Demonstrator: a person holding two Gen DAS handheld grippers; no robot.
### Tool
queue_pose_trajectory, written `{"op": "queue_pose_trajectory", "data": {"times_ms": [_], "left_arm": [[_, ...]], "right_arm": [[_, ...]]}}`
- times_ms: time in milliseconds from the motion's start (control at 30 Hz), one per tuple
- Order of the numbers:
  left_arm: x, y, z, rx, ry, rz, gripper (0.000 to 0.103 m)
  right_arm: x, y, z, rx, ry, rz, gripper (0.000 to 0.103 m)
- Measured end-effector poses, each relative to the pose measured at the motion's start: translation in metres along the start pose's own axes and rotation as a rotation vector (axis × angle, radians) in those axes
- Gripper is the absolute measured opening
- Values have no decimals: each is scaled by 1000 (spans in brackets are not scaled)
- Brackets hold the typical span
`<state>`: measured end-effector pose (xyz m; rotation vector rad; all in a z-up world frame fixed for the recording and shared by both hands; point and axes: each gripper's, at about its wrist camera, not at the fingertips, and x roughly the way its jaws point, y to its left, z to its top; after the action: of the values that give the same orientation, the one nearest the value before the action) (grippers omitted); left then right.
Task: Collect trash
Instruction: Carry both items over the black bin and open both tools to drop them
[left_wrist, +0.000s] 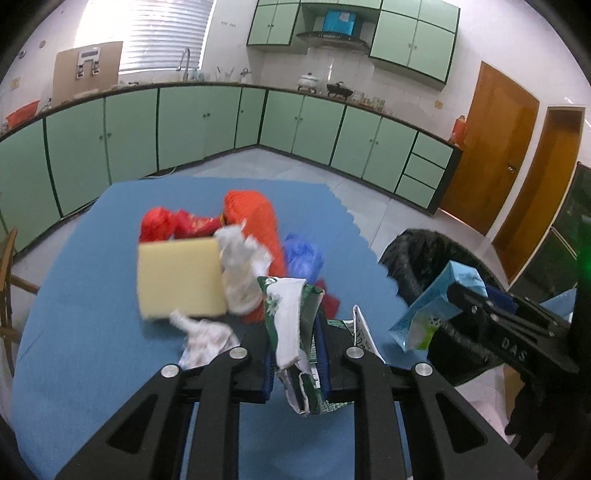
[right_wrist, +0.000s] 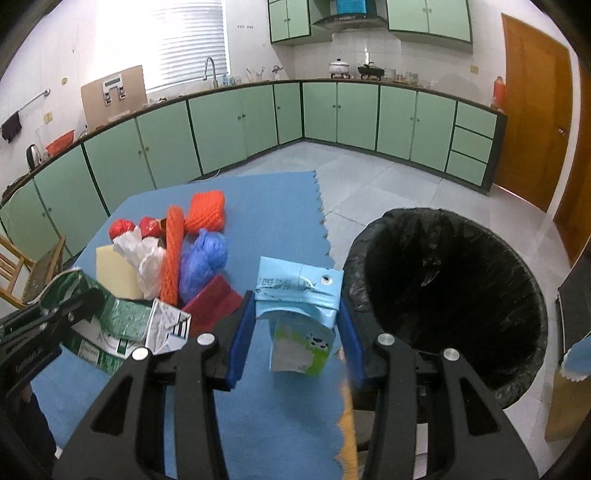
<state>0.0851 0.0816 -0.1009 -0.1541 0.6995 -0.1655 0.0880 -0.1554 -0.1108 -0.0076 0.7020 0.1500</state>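
Note:
My left gripper (left_wrist: 295, 350) is shut on a flattened green and white carton (left_wrist: 290, 317), lifted above the blue table mat (left_wrist: 92, 332). From the right wrist view the same carton (right_wrist: 110, 314) hangs at the left in the left gripper (right_wrist: 55, 317). My right gripper (right_wrist: 297, 325) is shut on a light blue milk carton (right_wrist: 299, 291), its blue pads (right_wrist: 242, 332) pressing both sides. This carton (left_wrist: 436, 302) also shows at the right of the left wrist view. A bin with a black liner (right_wrist: 443, 280) stands open just right of the table.
A trash pile lies on the mat: a yellow sponge (left_wrist: 181, 277), crumpled white paper (left_wrist: 240, 266), orange foam net (right_wrist: 173, 254), red wrappers (right_wrist: 122, 227), a blue plastic bag (right_wrist: 203, 262) and a red flat piece (right_wrist: 214, 302). A wooden chair (right_wrist: 14, 273) stands at the left.

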Motion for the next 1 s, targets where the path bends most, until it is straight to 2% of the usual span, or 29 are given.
{"op": "queue_pose_trajectory", "data": {"times_ms": [200,367,600,800,1000], "left_arm": [[12,-32,26,38,-48,-35,18],[30,-65,48,73,-76,-84,18],[64,-122,67,114,-73,-176,18],[102,-176,68,152,-26,-247,18],[134,-214,62,198,35,-297,19]], "right_arm": [[-12,-21,14,44,-34,-3,42],[-28,-48,32,65,-86,-44,42],[-40,-111,46,109,-129,-165,42],[-24,-163,34,166,-89,-252,42],[-2,-197,11,222,-24,-289,43]]}}
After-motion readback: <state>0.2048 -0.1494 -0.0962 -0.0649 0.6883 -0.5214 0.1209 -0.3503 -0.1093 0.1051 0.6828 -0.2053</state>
